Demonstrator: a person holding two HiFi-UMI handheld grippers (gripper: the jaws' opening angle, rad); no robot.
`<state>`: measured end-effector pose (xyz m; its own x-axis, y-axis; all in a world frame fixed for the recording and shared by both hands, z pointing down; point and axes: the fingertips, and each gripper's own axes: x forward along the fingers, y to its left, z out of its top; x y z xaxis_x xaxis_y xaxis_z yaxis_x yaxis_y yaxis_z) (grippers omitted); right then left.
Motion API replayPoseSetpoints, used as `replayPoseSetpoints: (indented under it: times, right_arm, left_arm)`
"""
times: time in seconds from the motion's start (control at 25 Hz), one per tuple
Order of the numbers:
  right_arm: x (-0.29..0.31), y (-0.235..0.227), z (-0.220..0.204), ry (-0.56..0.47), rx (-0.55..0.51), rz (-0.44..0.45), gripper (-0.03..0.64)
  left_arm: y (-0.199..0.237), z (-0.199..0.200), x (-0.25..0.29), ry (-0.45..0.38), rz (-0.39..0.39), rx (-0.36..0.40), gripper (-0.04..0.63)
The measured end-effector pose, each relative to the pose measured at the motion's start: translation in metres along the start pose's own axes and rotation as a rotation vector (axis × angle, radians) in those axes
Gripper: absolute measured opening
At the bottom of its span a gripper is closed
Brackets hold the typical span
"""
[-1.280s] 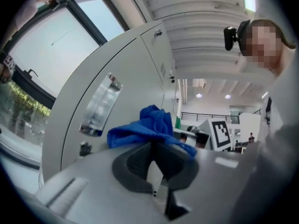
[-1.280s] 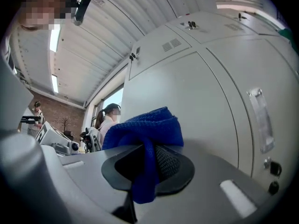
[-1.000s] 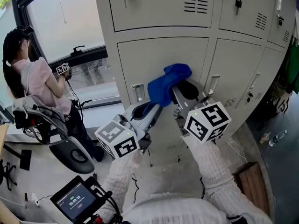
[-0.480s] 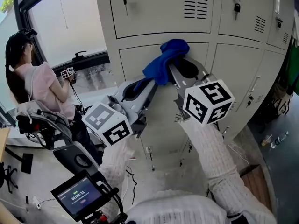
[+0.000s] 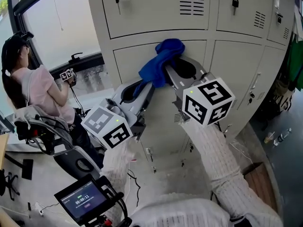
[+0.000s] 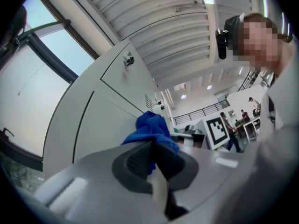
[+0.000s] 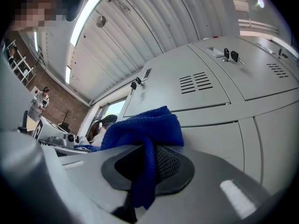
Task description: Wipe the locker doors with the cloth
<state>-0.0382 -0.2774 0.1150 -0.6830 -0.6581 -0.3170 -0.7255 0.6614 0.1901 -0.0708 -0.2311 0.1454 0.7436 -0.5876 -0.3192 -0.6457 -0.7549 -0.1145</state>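
A blue cloth (image 5: pixel 159 62) is bunched against a grey locker door (image 5: pixel 132 60) in the middle row, just under the seam with the upper door (image 5: pixel 151 11). Both grippers hold it. My left gripper (image 5: pixel 145 82) comes up from the lower left and is shut on the cloth's lower fold. My right gripper (image 5: pixel 169 71) is shut on its right side. In the left gripper view the cloth (image 6: pixel 150 129) sits pinched in the left gripper (image 6: pixel 153 155). In the right gripper view the cloth (image 7: pixel 142 127) hangs through the right gripper (image 7: pixel 149 161).
A person in a pink top (image 5: pixel 40 91) stands at the left by the window, holding another gripper. A screen device (image 5: pixel 83 201) is at the lower left. Keys (image 5: pixel 232 1) hang in upper locks. A bottle (image 5: pixel 282 136) lies on the floor at right.
Both grippers have lifted the cloth up the locker face and a little left, from the lower part of the middle door to its top edge.
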Motion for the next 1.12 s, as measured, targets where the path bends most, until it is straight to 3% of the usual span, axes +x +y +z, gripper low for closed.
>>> replayPoseSetpoints:
  times: [0.2, 0.4, 1.12]
  right_arm:
    - [-0.008, 0.003, -0.019, 0.011, 0.032, 0.0, 0.052]
    - [-0.02, 0.003, -0.048, 0.062, 0.067, -0.012, 0.052]
    - [-0.054, 0.02, -0.175, 0.297, 0.198, -0.015, 0.052]
  left_arm:
    - [0.0, -0.017, -0.004, 0.027, 0.015, -0.028, 0.006]
    - [0.003, -0.048, -0.008, 0.113, 0.02, -0.034, 0.006]
    - [-0.018, -0.175, -0.03, 0.271, 0.064, -0.283, 0.006]
